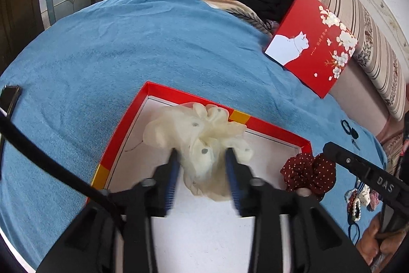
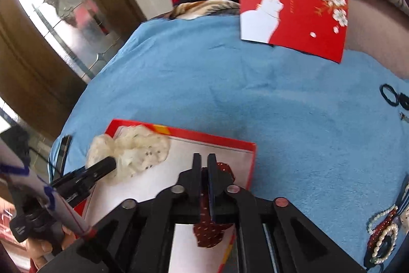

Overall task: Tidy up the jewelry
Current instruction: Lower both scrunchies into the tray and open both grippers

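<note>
Blue-towelled bed (image 1: 127,42), red box tray (image 1: 122,129): cream scrunchie (image 1: 202,145), soft and light, lies between parted left gripper (image 1: 203,152); right gripper (image 2: 203,160) pinches dotted maroon scrunchie (image 2: 209,229) by its gathered folds.

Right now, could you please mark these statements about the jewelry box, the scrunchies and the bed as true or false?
1. The cream scrunchie lies inside the open red box. True.
2. The left gripper is clamped tight on the cream scrunchie. False: its jaws stand apart on either side of the fabric.
3. The right gripper has the dark red dotted scrunchie between its nearly closed jaws. True.
4. The red lid with the white cat covers the box. False: it lies apart, farther back on the blue blanket.
5. The pearl bracelets are already in the box. False: they lie on the blanket, to the right of it.
</note>
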The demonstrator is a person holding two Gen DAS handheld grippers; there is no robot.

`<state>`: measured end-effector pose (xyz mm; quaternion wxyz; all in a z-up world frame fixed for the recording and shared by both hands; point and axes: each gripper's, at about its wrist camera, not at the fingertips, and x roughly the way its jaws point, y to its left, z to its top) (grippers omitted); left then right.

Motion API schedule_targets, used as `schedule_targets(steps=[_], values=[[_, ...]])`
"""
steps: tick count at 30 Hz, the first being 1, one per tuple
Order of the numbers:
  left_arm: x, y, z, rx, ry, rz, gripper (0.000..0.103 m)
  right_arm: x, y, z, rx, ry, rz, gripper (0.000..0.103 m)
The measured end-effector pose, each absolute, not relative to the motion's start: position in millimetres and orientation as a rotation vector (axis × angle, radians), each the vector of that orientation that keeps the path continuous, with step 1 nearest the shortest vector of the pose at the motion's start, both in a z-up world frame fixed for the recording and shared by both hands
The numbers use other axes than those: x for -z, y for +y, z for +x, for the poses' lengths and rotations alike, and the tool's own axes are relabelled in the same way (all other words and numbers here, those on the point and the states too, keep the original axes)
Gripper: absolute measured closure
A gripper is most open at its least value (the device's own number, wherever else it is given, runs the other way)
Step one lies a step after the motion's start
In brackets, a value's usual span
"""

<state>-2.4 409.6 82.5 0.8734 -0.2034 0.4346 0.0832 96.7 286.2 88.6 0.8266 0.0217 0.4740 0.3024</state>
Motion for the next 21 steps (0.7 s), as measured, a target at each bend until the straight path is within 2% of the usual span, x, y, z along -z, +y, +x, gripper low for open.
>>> schedule_targets(steps=[2, 3, 6, 12, 21], values=[[-84, 411, -6, -0.176, 0.903, -0.443, 0.057, -91, 280, 99, -0.633, 1.004, 0.064, 0.055], [-86, 410, -9, -0.175, 0.901, -0.45, 0.057, -96, 274, 98, -0.626, 0.986, 0.071, 0.051], [-95, 407, -19, -0.196, 0.887, -0.45, 0.052, -111, 258, 92, -0.611, 0.953, 0.074, 0.049], [-116, 375, -48, -0.18, 0.869, -0.402, 0.051, -126, 197, 53, -0.568, 0.904, 0.031, 0.046], [-122, 272, -68, -0.001, 0.932, -0.299, 0.049, -90, 44, -25, -0.41, 0.942, 0.059, 0.046]])
